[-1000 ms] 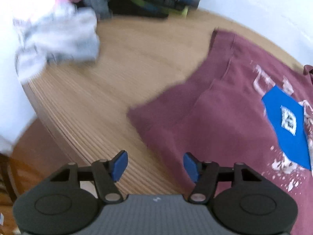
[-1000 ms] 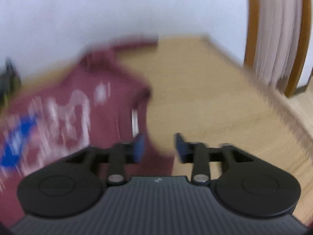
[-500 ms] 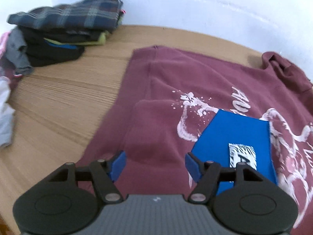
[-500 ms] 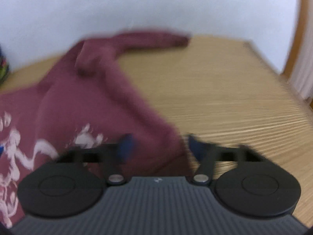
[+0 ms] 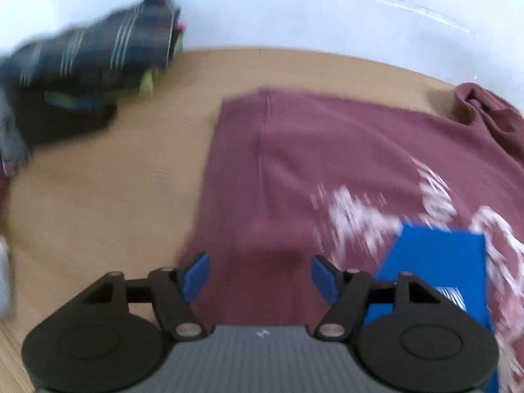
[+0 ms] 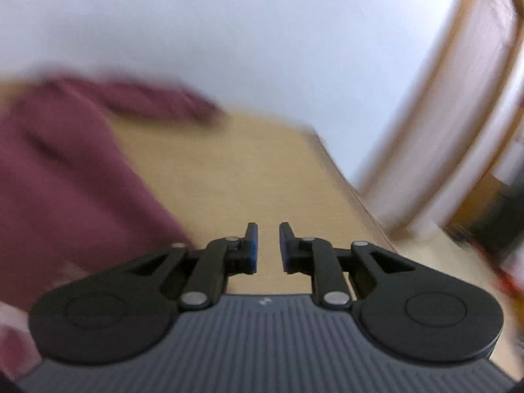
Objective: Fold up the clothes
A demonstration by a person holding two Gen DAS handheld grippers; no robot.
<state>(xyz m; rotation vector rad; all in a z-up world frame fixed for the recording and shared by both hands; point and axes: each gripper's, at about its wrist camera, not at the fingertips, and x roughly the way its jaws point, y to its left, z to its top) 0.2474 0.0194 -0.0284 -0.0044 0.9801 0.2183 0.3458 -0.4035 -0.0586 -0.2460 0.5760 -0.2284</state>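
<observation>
A maroon sweatshirt (image 5: pixel 327 163) with white print and a blue patch (image 5: pixel 435 262) lies spread flat on the wooden table (image 5: pixel 114 196). My left gripper (image 5: pixel 260 271) hovers over its near left edge, open, with cloth below the jaws but none between them. In the right wrist view the sweatshirt (image 6: pixel 65 170) fills the left side, and a sleeve (image 6: pixel 147 101) stretches toward the wall. My right gripper (image 6: pixel 268 242) is over bare table (image 6: pixel 245 170) just right of the cloth. Its jaws are closing to a narrow gap with nothing between them.
A stack of folded dark clothes (image 5: pixel 88 75) sits at the back left by the white wall, with a grey garment (image 5: pixel 9 140) at the left edge. The table's right edge (image 6: pixel 347 183) drops off toward a wooden door frame (image 6: pixel 458 98).
The left gripper swept from the table's left part over onto the sweatshirt's edge. The right gripper's jaws narrowed from wide to a small gap, and it swung right off the cloth onto bare wood.
</observation>
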